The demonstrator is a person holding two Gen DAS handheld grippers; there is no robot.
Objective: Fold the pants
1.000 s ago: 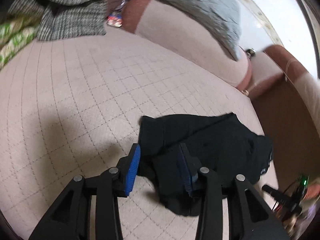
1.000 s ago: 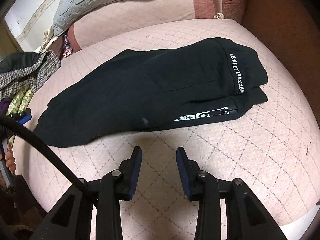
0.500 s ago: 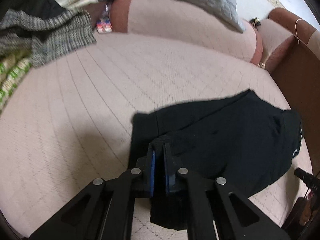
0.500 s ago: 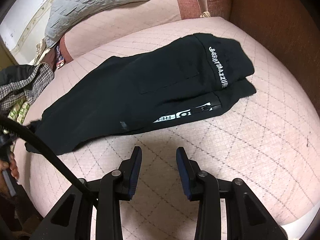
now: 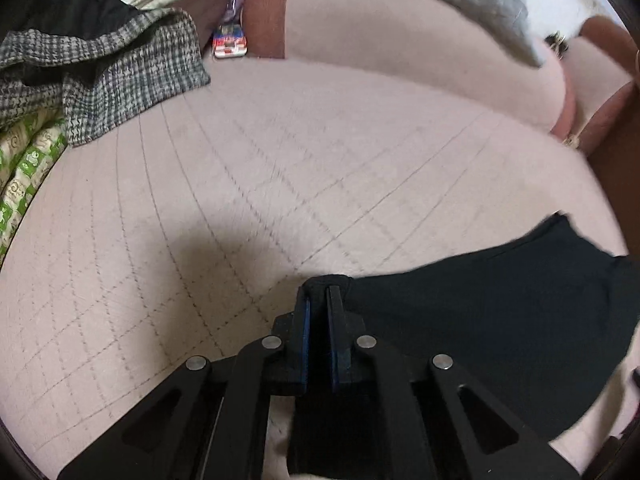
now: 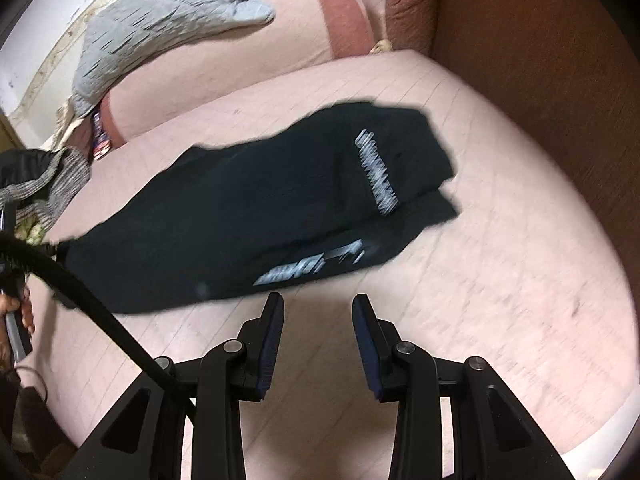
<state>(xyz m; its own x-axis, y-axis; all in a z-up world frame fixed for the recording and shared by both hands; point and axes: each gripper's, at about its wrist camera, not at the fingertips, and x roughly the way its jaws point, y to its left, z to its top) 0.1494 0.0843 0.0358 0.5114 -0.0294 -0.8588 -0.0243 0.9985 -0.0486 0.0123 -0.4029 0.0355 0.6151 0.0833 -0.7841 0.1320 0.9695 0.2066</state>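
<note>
1. Pants: black, with white lettering near the waist. They lie on the pink quilted sofa seat, already doubled leg on leg, long axis running from my lower left to upper right in the right wrist view. The picture is motion-blurred.
2. Left gripper: my left tongs are pinched together on the cuff end of the pants, cloth bunched between the blue pads. The rest of the garment trails off to the right of this tool.
3. Right gripper: tongs apart, holding nothing, just short of the near long edge of the pants, closer to the waist end than the left tool is.
4. Judgement: the next fold likely carries the cuff end along the long axis toward the waist; the left tool has the grip for it.
5. Surroundings: grey blanket over the sofa back, checked cloth piled at the far left, brown armrest beyond the waist end.
</note>
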